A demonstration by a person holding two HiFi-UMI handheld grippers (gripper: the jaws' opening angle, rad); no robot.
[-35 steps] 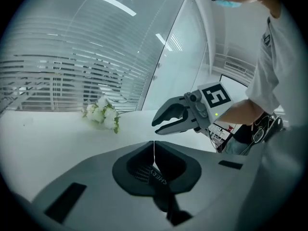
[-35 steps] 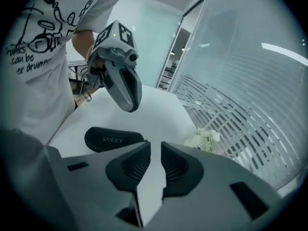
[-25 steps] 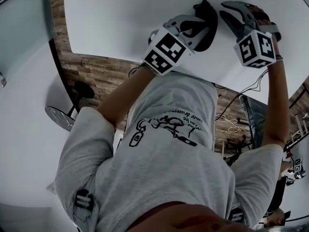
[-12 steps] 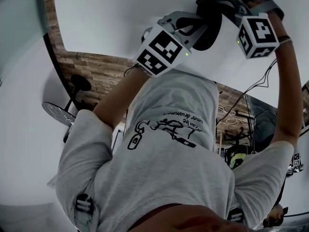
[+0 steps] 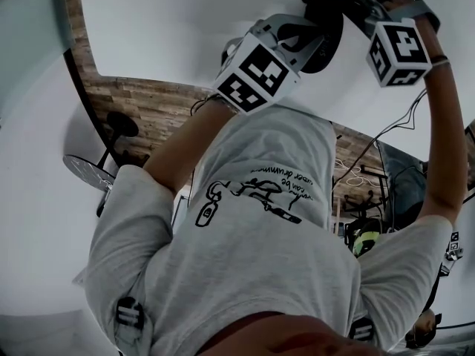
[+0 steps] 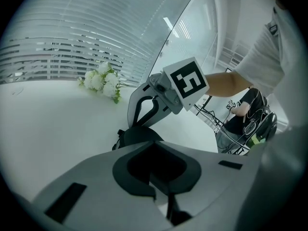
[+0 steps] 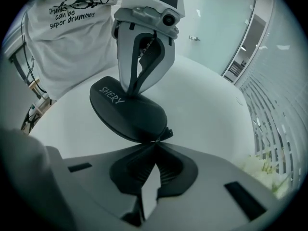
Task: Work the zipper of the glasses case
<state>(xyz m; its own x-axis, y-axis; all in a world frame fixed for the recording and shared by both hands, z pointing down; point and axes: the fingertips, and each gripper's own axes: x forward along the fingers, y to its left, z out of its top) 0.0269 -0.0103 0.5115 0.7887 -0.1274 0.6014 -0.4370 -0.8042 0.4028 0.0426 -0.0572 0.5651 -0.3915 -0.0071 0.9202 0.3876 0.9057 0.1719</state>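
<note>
Glasses case (image 7: 127,117) sits near the table's (image 5: 163,28) 6 o'clock edge, with open surface toward 12. Left gripper (image 7: 128,91) fingers pinch its top; right gripper (image 7: 155,143) fingers are closing tight on the zipper pull (image 7: 166,134). The left gripper view shows flowers (image 6: 103,83) at 10 o'clock, which the head view does not

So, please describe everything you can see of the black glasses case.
The black oval glasses case looks like a matte hard shell with white SHERY lettering. It lies closed on the white table. The left gripper presses shut jaws on its lettered end; the right gripper has jaws that are closing on the small zipper tab at the other end.
</note>
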